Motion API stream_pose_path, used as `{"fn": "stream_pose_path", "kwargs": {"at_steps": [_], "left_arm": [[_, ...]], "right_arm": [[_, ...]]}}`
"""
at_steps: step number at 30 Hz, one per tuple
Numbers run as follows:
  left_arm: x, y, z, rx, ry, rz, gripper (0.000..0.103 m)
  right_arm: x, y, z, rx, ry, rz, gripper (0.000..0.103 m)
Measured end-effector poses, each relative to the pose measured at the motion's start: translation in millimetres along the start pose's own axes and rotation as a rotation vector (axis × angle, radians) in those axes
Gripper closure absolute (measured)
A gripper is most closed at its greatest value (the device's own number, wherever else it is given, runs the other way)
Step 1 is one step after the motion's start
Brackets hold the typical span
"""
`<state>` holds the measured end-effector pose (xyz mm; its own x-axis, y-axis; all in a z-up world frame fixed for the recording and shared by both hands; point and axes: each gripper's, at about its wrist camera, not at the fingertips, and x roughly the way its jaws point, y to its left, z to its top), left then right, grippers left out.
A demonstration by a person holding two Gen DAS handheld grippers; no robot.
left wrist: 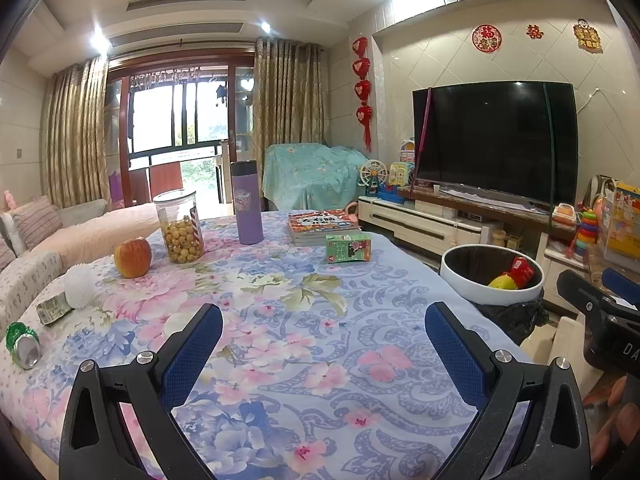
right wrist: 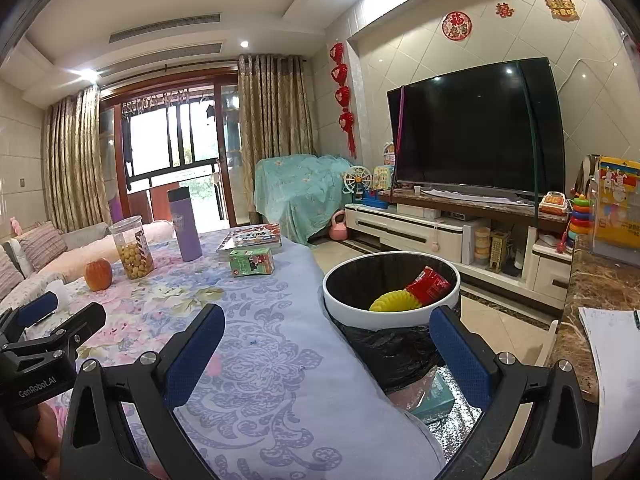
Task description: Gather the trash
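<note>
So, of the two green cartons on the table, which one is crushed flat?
The small green carton at the table's left edge, beside the crushed green can. The green carton before the books keeps its box shape.

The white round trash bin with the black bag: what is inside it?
Inside the white round trash bin lie a yellow ridged item and a red wrapper; anything beneath them is hidden.

Left gripper point(left wrist: 323, 338): black frame, blue textured pads point(left wrist: 192, 354), silver screws. Right gripper point(right wrist: 327, 340): identical construction. White "GenRobot.AI" lettering marks the housing.
</note>
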<state>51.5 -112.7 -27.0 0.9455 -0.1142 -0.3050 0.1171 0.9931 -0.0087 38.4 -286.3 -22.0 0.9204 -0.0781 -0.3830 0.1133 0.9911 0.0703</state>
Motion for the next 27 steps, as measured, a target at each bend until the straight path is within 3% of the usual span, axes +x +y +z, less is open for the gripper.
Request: {"fn": "stream_pose_path", "kwargs": {"at_steps": [27], "left_arm": [[0.4,1.0,-0.7,-0.001,0.001,-0.004,0.001]], "right_arm": [[-1.4,4.4,1.7,-0.005,-0.001,0.005,0.000]]}}
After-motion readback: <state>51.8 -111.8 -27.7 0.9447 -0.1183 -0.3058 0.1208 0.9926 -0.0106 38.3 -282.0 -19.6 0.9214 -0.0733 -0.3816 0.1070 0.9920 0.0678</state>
